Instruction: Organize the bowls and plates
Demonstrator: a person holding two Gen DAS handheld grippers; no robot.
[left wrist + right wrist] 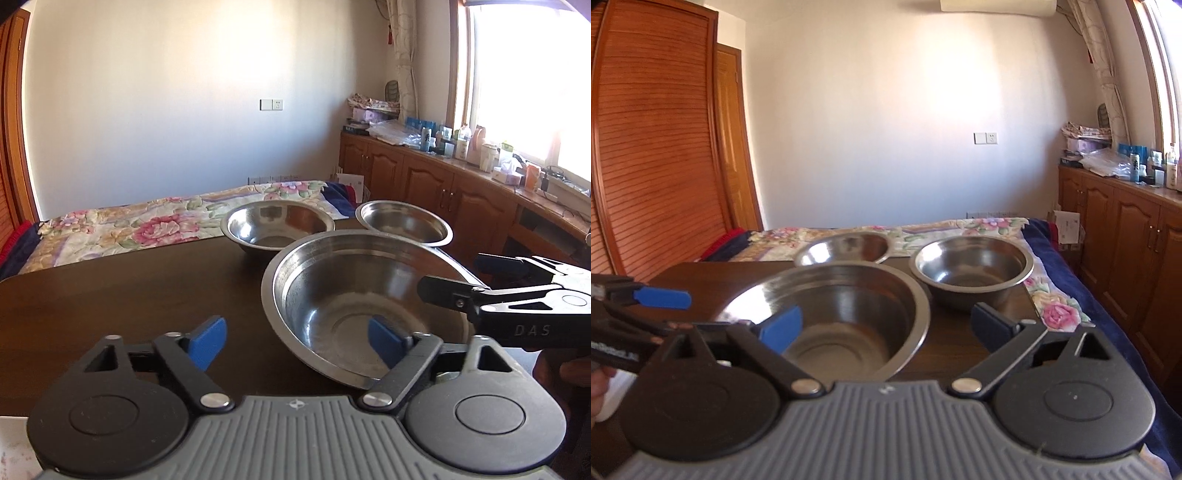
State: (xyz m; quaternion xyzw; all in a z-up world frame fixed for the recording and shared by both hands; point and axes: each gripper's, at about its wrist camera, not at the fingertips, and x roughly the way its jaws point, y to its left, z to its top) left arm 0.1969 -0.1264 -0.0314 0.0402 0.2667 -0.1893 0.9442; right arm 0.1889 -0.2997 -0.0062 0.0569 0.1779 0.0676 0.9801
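Landmark: big bowl [364,306], steel, upright on the dark table [110,295], nearest the cameras.
Mid bowl [277,229]: just behind the big bowl, to its left in the left wrist view; upright, apart from it.
Small bowl [404,222]: just behind the big bowl, to its right; at the table's far edge; whether rims touch cannot be told.
Plates: none in view.
Left gripper [297,339]: jaws wide, nothing held; right pad over the big bowl's near rim, left pad over bare table, no contact seen.
Right gripper [888,328]: jaws very wide, nothing held; left pad over the big bowl's inside, right pad beyond its right rim, above the table.
Step in hand: judged as between grasps; three bowls unstacked, neither tool on a rim.
Next move: likely nesting by size; calls for one pad inside and one outside a thin rim, a firm close, a lift clear of the big bowl's lip, then a centred set-down.
Risk: slick steel, thin rims; slip or tilt likely under a shallow bite; small bowl near the table edge.
Surface: dark wood, glossy, bare left of the big bowl.
Room: bed with floral quilt [147,225] behind the big bowl; wooden cabinets [443,184] with clutter under a bright window to its right; slatted wardrobe doors [657,147] to its left; pale wall.
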